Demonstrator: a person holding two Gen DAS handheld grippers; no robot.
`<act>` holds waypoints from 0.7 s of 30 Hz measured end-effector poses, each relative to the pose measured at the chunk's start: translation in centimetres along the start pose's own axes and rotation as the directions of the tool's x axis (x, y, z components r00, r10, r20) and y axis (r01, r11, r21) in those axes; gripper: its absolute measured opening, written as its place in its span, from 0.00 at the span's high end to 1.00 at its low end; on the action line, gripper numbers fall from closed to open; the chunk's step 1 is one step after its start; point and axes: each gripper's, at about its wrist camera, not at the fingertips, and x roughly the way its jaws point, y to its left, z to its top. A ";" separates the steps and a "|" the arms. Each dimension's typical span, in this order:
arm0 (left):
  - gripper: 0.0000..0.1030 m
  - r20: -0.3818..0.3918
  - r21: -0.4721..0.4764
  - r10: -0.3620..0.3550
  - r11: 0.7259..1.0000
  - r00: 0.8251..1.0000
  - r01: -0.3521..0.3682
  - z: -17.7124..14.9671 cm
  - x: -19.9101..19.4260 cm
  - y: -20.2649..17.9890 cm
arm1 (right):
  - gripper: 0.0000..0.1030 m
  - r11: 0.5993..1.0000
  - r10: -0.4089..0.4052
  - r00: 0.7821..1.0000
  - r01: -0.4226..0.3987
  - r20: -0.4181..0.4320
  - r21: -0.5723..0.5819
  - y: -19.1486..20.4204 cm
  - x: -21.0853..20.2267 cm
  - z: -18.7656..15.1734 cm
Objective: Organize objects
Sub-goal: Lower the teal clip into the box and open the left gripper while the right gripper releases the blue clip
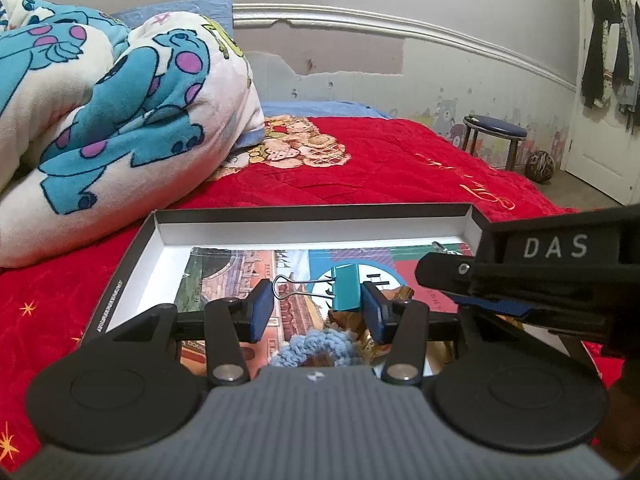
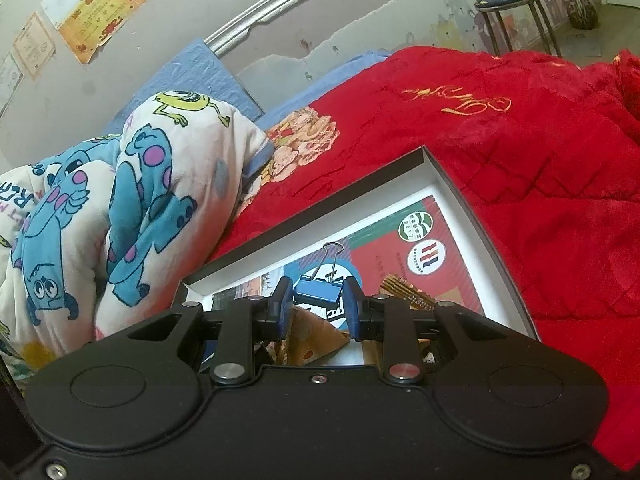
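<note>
Teal metal binder clip [image 1: 346, 288] with silver wire handles sat between the left gripper [image 1: 318, 312] fingers, over the shallow grey cardboard box lid [image 1: 312, 216] with white inside. Clip body lay against the right-hand blue pad [image 1: 374, 312]; the left-hand pad [image 1: 262, 308] stood clear of it, only the wire handle reaching toward that side. So left fingers were spread, not pinching the clip.

Blue metal binder clip [image 2: 318, 294] was pinched between the right gripper [image 2: 316, 308] fingers, both blue pads [image 2: 285, 306] touching its sides, wire handle sticking up and away from the camera. It hung above the same box lid [image 2: 472, 208]. In the left wrist view the right gripper [image 1: 520, 276] came in from the right edge, black body with white letters "DAS", just beside the teal clip.

Inside the lid lay a colourful printed card or booklet [image 2: 432, 240] with red, teal and green areas and round logos. Under the left gripper, a light blue crocheted scrunchie [image 1: 312, 350] rested in the lid; gold-brown wrapper-like items [image 1: 400, 296] near it, cannot tell what they were.

Lid sat on a red plush bedspread [image 1: 380, 168] with gold embroidery and a bear picture. A white fleece blanket [image 1: 100, 100] with blue spotted cartoon monsters was bunched to the left, touching the bedspread near the lid. Far off: round blue-topped stool [image 1: 496, 130], a dark patterned ball [image 1: 540, 165] on the floor, white door [image 1: 600, 120] with dark clothes hanging. Paper certificates [image 2: 96, 8] on the wall in the right wrist view.
</note>
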 end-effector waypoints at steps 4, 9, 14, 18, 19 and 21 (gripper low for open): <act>0.43 0.003 0.004 -0.002 1.000 1.000 0.002 -0.1 0.0 -0.1 | 0.74 1.000 0.003 1.000 -0.003 -0.007 0.007 -0.1 0.1 -0.1; 0.39 0.000 0.002 0.004 1.000 1.000 -0.004 -0.2 0.1 0.0 | 0.74 1.000 0.006 1.000 -0.006 -0.016 0.008 0.2 0.2 -0.3; 0.36 -0.005 0.006 0.017 1.000 1.000 -0.017 -0.4 0.3 0.0 | 0.74 1.000 0.014 0.999 -0.014 -0.030 0.017 0.2 0.4 -0.5; 0.30 0.003 0.018 0.037 0.999 0.999 -0.037 -0.5 0.3 -0.2 | 0.71 0.999 0.022 0.999 -0.021 -0.032 0.032 0.0 0.5 -0.6; 0.28 0.003 0.018 0.036 0.999 0.999 -0.036 -0.5 0.3 -0.2 | 0.71 0.999 0.025 0.999 -0.024 -0.033 0.036 -0.1 0.5 -0.6; 0.22 0.006 0.018 0.034 0.999 0.999 -0.034 -0.5 0.2 -0.1 | 0.67 0.998 0.030 0.999 -0.028 -0.036 0.047 -0.2 0.6 -0.6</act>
